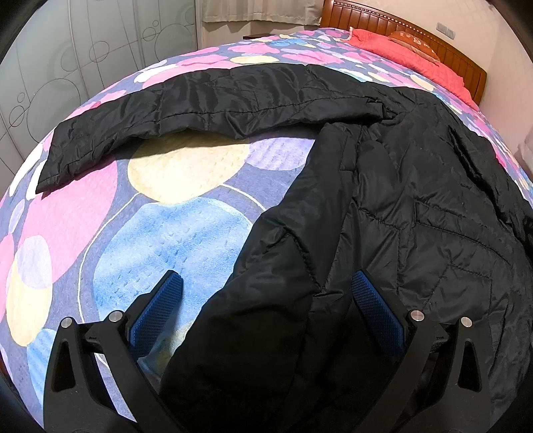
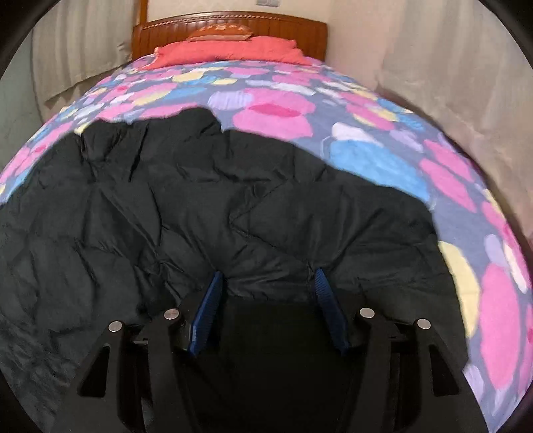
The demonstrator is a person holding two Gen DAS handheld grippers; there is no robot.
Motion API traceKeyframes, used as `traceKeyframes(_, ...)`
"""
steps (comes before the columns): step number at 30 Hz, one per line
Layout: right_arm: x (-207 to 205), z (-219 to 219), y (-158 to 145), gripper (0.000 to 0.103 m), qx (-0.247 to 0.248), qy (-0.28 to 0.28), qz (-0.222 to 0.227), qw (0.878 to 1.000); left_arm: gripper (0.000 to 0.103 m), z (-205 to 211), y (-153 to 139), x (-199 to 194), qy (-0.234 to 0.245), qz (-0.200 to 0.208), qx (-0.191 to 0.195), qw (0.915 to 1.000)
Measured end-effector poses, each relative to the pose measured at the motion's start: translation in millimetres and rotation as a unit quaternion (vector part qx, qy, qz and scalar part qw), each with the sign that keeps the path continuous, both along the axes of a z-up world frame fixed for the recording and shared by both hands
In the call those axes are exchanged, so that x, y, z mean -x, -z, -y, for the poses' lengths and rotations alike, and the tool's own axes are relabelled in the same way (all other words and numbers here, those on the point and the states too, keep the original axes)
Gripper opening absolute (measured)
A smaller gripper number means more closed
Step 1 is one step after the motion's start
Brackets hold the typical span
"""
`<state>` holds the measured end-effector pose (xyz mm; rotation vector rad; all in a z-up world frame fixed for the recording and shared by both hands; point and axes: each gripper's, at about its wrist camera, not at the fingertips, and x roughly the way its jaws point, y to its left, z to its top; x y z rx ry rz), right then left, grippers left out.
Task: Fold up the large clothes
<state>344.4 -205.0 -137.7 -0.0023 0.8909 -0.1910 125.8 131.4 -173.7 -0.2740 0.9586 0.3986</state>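
Black quilted puffer jacket (image 1: 416,206) spread on the bed, sleeve (image 1: 140,123) out at 10 o'clock; folding barely begun. Left tongs (image 1: 266,293) released; right tongs (image 2: 268,283) straddle fabric, grip uncertain.

Both cams ride low on the grippers, looking forward along the fingers toward the headboard (image 1: 406,30) end of the bed. The left view sits close over the jacket (image 1: 399,206), its near edge between the blue pads (image 1: 376,309), with the bedspread (image 1: 173,233) left of the left gripper (image 1: 266,283). The right view hovers close too, the jacket (image 2: 213,206) filling everything ahead of the right gripper (image 2: 268,276). Both share the jacket, the bedspread (image 2: 383,163), the red pillow (image 2: 233,51) and the headboard (image 2: 230,25).
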Motion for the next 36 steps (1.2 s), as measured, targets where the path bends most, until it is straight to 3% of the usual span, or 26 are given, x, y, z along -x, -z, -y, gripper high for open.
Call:
traceKeyframes(2, 5.6, -11.8, -7.9, 0.058, -0.029, -0.019, 0.014, 0.999, 0.101, 0.0, 0.2, -0.2, 0.0, 0.0, -0.001, 1.0)
traceKeyframes(7, -6.0, -39.8, 17.6, 0.059, -0.003, -0.034, -0.013, 0.999, 0.101, 0.2, 0.6, -0.1, 0.0, 0.0, 0.001, 1.0)
traceKeyframes(11, 6.1, -26.8, 1.0, 0.064, -0.027, -0.033, -0.008, 0.999, 0.101, 0.1, 0.8, -1.0, 0.0, 0.001, 0.002, 1.0)
traceKeyframes(13, 20.3, -18.0, -8.2, 0.072, -0.013, -0.021, 0.008, 1.0, 0.101, 0.3, 0.6, -1.5, 0.0, 0.0, 0.001, 1.0)
traceKeyframes(16, 41.3, 7.4, -15.2, 0.073, 0.0, 0.009, 0.026, 1.0, 0.101, 0.1, 0.8, -1.6, 0.0, 0.001, 0.002, 1.0)
traceKeyframes(21, 56.0, 44.9, 1.8, 0.073, -0.027, 0.045, 0.015, 0.998, 0.101, 0.6, 0.7, -2.1, 0.0, 0.001, 0.002, 1.0)
traceKeyframes(36, 57.8, 42.1, 17.7, 0.074, -0.02, 0.045, 0.025, 0.998, 0.101, 1.0, 1.2, -2.3, 0.0, -0.001, 0.004, 1.0)
